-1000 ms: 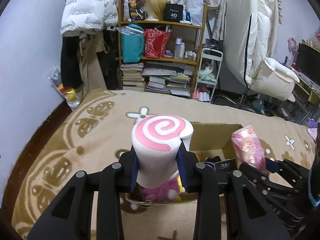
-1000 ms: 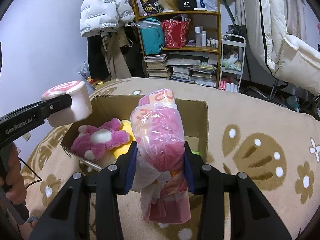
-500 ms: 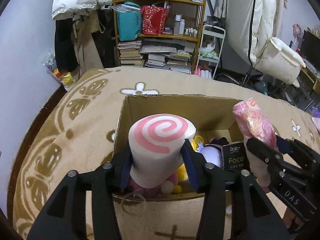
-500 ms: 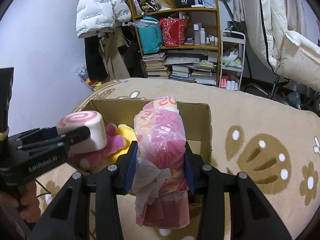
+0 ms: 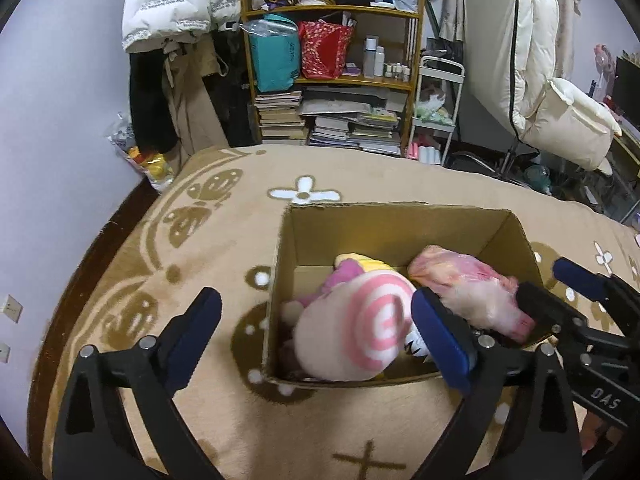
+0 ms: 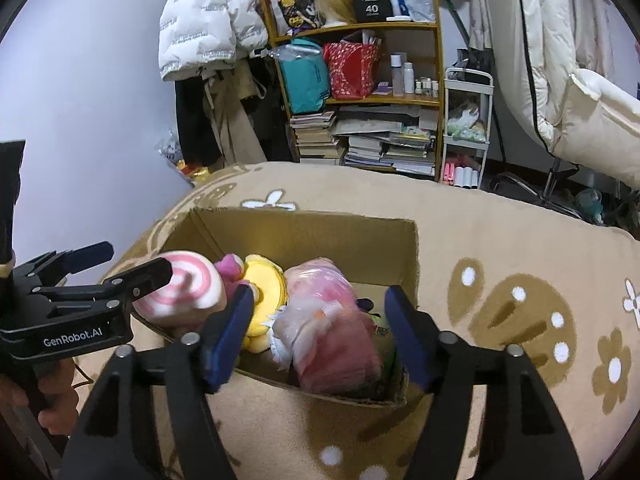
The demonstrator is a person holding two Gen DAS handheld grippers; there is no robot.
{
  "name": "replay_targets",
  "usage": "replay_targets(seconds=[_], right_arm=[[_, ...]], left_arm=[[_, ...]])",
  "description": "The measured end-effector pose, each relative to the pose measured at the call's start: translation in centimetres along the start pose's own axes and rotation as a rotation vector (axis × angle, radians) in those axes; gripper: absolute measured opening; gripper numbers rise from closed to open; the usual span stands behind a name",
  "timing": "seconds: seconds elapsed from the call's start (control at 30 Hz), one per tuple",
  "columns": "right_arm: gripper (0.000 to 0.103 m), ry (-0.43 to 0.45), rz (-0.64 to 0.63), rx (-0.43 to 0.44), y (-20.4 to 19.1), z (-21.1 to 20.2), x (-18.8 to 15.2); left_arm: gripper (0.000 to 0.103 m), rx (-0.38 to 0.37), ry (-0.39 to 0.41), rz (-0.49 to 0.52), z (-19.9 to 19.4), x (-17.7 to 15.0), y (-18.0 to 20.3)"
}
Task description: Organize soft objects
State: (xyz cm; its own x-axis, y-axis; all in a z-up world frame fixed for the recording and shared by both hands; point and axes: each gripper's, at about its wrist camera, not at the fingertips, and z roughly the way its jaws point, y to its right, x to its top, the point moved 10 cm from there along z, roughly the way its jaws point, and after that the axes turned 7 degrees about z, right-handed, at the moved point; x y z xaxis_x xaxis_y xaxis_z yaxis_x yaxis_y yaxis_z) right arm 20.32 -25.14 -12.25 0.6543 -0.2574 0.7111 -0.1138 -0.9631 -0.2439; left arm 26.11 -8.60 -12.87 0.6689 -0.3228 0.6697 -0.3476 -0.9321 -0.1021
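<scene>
so the left tongs [image 5: 316, 336] are caught mid-release, jaws opening wide, and the white cylinder plush with the pink swirl end [image 5: 356, 332] sits between them with nothing pressing on it, only the right-side pad [image 5: 440, 336] is seen right against its edge. The right tongs [image 6: 316, 324] are opening too, and the pink stuffed toy wrapped in clear plastic [image 6: 328, 328] lies between those pads but loose, no pinch visible

Both pieces are down inside the open brown cardboard box [image 5: 400, 216], which rests on the beige blanket with brown flower and bear print [image 5: 224, 248]. The swirl plush is at the box's near-left corner, on top of a magenta plush [image 5: 344, 276] and a yellow plush [image 6: 264, 288], its swirl face tilted up toward the left tongs. The wrapped toy is laid with its long axis running from the far middle of the box toward the near-right corner, so it's pointed pretty much back at the right tongs

Judging from that, the next pull-out probably just needs both tongs lifted straight back along their own lines, since each item is directly ahead of and below its own tongs, and the two sets are just beside each other over the near rim
</scene>
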Motion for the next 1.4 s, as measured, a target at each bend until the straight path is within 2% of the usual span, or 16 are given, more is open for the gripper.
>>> replay_targets(seconds=[0.1,0.23,0.3,0.57,0.77,1.03,1.4], right_arm=[[0.089,0.005,0.018,0.004,0.1,-0.8,0.0],[0.093,0.014,0.027,0.013,-0.1,-2.2,-0.3],[0.103,0.010,0.043,0.025,0.0,-2.7,-0.4],[0.103,0.050,0.070,0.044,0.2,-5.9,-0.5],[0.103,0.093,0.075,0.051,0.4,-8.8,-0.5],[0.103,0.125,0.063,0.066,0.1,-11.9,-1.0],[0.103,0.192,0.059,0.067,1.1,-14.0,-3.2]], left_arm=[[0.097,0.017,0.012,-0.001,-1.0,0.2,-0.5],[0.098,0.042,0.037,0.005,-2.9,0.3,-1.1],[0.101,0.044,0.051,0.003,-3.8,0.2,-1.4],[0.101,0.093,0.072,0.014,-7.5,-1.7,-2.3],[0.101,0.123,0.120,0.033,-11.1,-2.0,-2.4],[0.102,0.141,0.179,0.007,-15.0,-2.9,-2.4],[0.102,0.177,0.245,0.019,-17.6,-6.0,-2.2]])
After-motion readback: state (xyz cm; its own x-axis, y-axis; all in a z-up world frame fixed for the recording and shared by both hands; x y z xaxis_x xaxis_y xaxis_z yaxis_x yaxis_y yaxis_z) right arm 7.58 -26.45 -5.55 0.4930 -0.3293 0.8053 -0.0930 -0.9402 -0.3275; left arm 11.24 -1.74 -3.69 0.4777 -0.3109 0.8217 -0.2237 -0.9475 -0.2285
